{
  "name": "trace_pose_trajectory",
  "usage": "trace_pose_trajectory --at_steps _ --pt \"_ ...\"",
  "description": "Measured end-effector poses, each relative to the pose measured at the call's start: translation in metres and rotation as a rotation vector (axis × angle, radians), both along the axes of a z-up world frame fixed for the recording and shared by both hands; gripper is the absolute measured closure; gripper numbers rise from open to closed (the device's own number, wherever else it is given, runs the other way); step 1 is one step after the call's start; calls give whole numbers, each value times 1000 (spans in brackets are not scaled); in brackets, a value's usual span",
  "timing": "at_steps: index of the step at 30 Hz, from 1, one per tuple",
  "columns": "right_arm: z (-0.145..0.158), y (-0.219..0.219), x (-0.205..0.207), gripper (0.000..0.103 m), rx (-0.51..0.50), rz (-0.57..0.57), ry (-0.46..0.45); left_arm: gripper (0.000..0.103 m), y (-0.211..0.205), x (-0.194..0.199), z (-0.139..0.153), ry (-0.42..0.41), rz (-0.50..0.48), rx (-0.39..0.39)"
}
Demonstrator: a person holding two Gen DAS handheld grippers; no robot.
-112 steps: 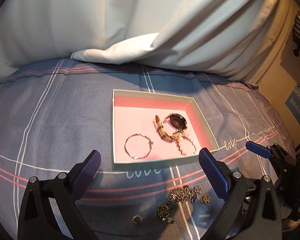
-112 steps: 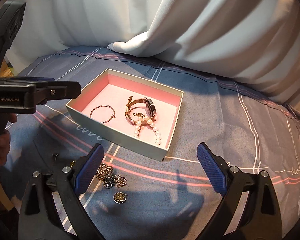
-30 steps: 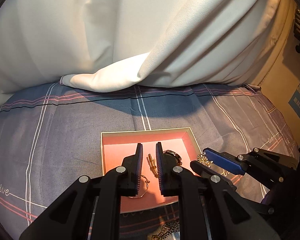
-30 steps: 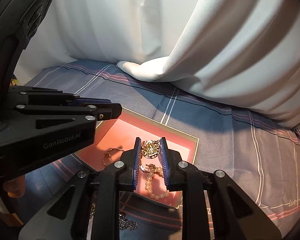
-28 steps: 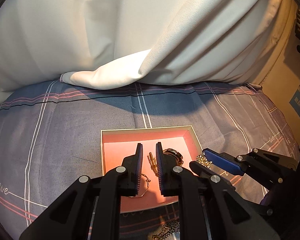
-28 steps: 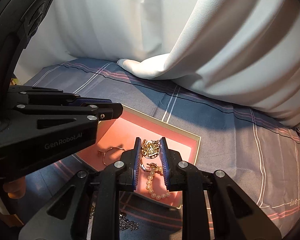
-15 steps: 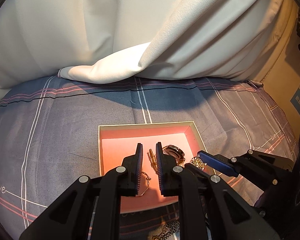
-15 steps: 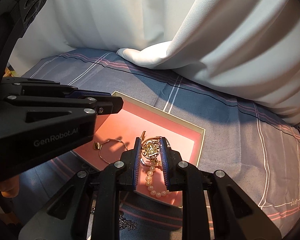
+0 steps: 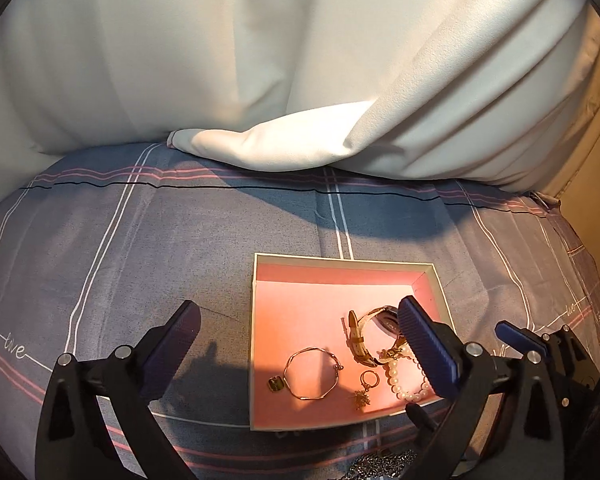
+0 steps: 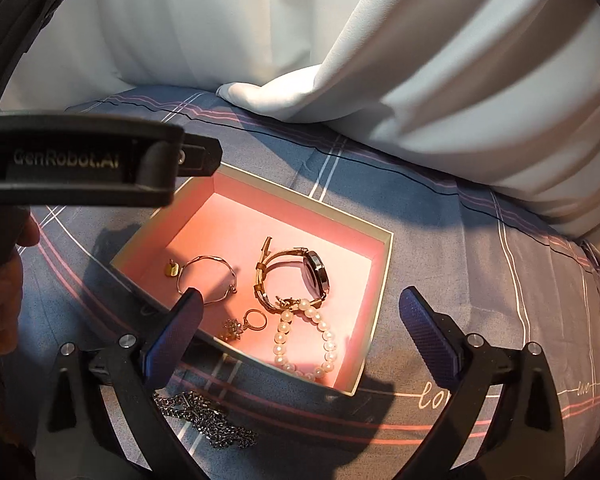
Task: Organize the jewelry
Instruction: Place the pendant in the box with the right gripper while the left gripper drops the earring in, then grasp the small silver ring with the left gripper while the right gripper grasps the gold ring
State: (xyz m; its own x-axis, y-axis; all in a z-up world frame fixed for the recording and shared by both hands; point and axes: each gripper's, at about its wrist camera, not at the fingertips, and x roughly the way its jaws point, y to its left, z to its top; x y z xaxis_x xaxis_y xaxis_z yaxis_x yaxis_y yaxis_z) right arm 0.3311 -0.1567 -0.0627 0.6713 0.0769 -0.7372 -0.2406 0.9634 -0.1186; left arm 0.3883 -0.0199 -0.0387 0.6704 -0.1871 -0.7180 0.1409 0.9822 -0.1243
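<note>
A pink-lined box (image 9: 340,268) (image 10: 382,276) lies on the bedspread. In it are a thin bangle (image 9: 311,374) (image 10: 208,279), a watch (image 9: 374,330) (image 10: 296,278), a pearl bracelet (image 9: 406,380) (image 10: 304,340), a small gold stud (image 9: 275,384) (image 10: 172,269) and a gold ring with a flower charm (image 9: 365,387) (image 10: 246,325). A silver chain (image 10: 208,420) (image 9: 384,466) lies on the cloth in front of the box. My left gripper (image 9: 300,356) is open and empty over the box's near left. My right gripper (image 10: 296,340) is open and empty over the box's near edge.
The bed has a blue-grey sheet with pink and white stripes (image 9: 140,240). A white duvet (image 9: 300,80) (image 10: 420,40) is heaped along the back. The left gripper's body (image 10: 80,168) crosses the right wrist view's left side.
Both grippers were shut on small gold pieces over the box. Both have opened, and the stud and the flower-charm ring now lie in the box.
</note>
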Motion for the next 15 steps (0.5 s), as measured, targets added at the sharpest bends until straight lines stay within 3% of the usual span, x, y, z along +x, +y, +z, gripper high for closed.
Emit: trace_pose_trajectory --at_steps 6,13,15 --pt "-11 -21 -33 6 47 -37 21 6 11 -37 -15 4 -39 13" --pt "-44 -32 -74 7 94 -57 99 6 9 -94 -69 109 -107 67" --pt "-54 -31 -83 14 89 -65 122 6 7 -108 -82 136 -127 69"
